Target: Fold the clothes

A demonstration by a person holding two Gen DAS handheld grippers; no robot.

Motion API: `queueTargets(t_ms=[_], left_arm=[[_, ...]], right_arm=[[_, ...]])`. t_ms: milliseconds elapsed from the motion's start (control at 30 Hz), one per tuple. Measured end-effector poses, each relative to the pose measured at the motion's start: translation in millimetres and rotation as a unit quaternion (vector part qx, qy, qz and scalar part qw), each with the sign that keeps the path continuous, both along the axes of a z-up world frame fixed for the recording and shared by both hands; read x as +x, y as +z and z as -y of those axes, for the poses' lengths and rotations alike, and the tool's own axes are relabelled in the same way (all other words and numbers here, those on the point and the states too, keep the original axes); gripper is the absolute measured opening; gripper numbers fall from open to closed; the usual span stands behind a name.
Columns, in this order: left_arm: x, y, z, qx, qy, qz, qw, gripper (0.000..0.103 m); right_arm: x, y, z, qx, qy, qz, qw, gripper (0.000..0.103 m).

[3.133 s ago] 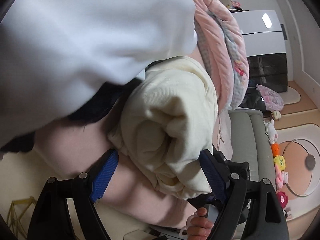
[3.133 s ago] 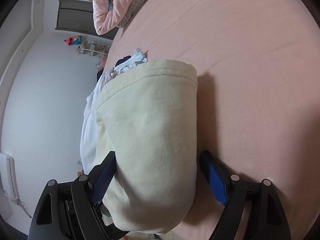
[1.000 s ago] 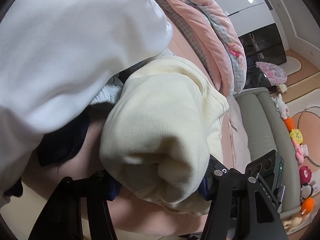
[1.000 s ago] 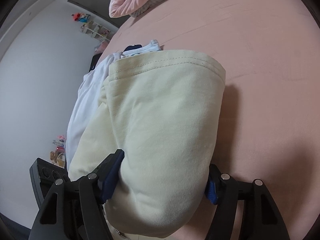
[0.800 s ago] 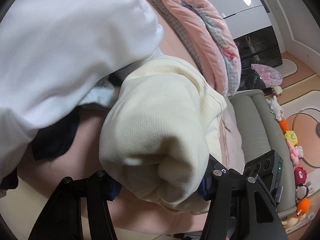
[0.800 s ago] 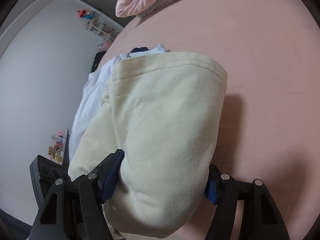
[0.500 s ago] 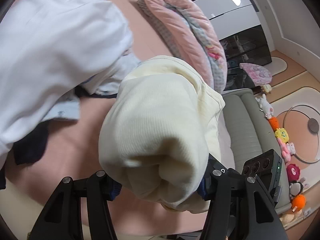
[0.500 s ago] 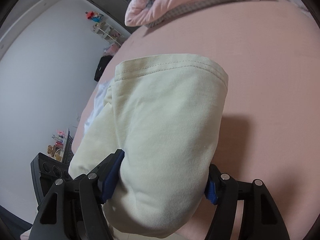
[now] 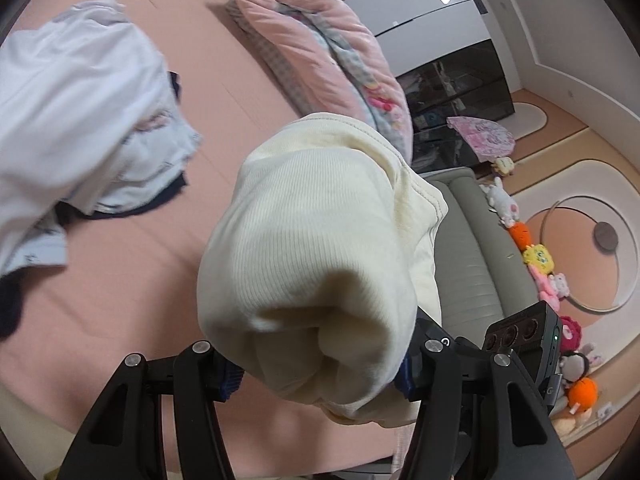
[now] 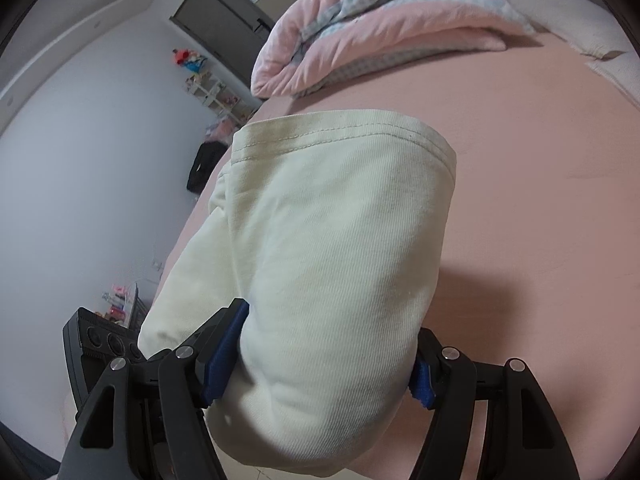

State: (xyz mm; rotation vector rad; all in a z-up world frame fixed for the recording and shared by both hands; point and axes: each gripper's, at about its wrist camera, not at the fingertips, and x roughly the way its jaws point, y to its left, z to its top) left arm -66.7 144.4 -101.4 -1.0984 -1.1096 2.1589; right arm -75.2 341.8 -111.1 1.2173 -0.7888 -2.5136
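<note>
A folded cream garment [image 9: 316,248] is held up above the pink bed, one end in each gripper. My left gripper [image 9: 318,374] is shut on its thick rolled end, blue pads pressed into the cloth. In the right wrist view the same cream garment [image 10: 332,264] shows its stitched hem at the top, and my right gripper [image 10: 328,354] is shut on its lower bulge. The other gripper's black body [image 9: 524,340] shows past the cloth. A heap of white, pale blue and dark clothes [image 9: 80,112] lies on the bed to the left.
A pink bedsheet [image 10: 520,184] covers the mattress. A rolled pink quilt [image 9: 320,60] lies at the far end. Beside the bed stand a grey padded bench [image 9: 468,264], plush toys [image 9: 536,256] on the floor and a dark cabinet [image 9: 456,92].
Both grippers have lifted the cream garment up and away from the clothes heap. The white heap, which filled the left wrist view, now lies lower and farther off to the left.
</note>
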Motion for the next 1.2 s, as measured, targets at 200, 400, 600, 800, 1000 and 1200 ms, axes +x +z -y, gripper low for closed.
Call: queueTargets(t_ms=[200, 400, 600, 800, 1000, 1200], left_arm=[[-3, 19, -25, 0.022, -0.019, -0.010, 0.9995, 0.054], [3, 45, -53, 0.037, -0.029, -0.035, 0.9983, 0.054], [9, 64, -83, 0.053, -0.049, -0.056, 0.9958, 0.055], [6, 70, -117, 0.067, -0.088, -0.056, 0.9923, 0.055], [10, 62, -163, 0.064, -0.131, -0.042, 0.9884, 0.055], [18, 46, -204, 0.057, -0.170, -0.020, 0.9836, 0.055]], right_arm=[[18, 25, -27, 0.030, -0.013, -0.004, 0.999, 0.070], [39, 56, -46, 0.042, -0.021, -0.034, 0.998, 0.070], [70, 84, -70, 0.065, -0.043, -0.060, 0.995, 0.070], [96, 95, -94, 0.088, -0.079, -0.071, 0.991, 0.070], [116, 95, -133, 0.087, -0.112, -0.062, 0.988, 0.070], [140, 82, -176, 0.097, -0.144, -0.033, 0.984, 0.070]])
